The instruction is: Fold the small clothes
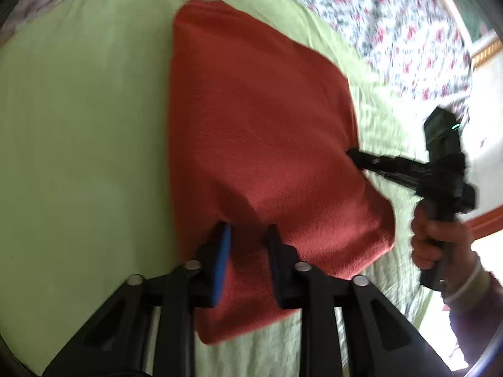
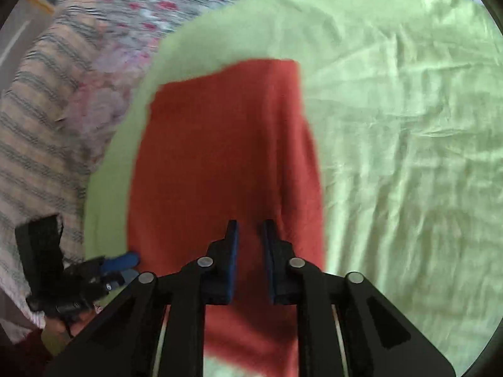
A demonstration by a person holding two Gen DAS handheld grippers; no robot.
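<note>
A rust-red fleece cloth point(image 1: 257, 110) lies on a light green sheet point(image 1: 78, 125). Its near part rises between the blue pads of my left gripper point(image 1: 248, 229), which is shut on a fold of it. At the cloth's right edge in the left wrist view, my right gripper point(image 1: 352, 154) pinches the fabric with its fingers together, and a hand point(image 1: 433, 235) holds its handle. The right wrist view shows the same cloth point(image 2: 220, 144) running up between the narrow jaws of my right gripper point(image 2: 250, 223). My left gripper point(image 2: 132, 262) is at the cloth's lower left edge there.
The green sheet point(image 2: 408, 125) spreads wide and wrinkled to the right of the cloth. A floral bedspread point(image 1: 393, 31) lies beyond it. A striped fabric point(image 2: 37, 110) is heaped at the left in the right wrist view. Both views are blurred.
</note>
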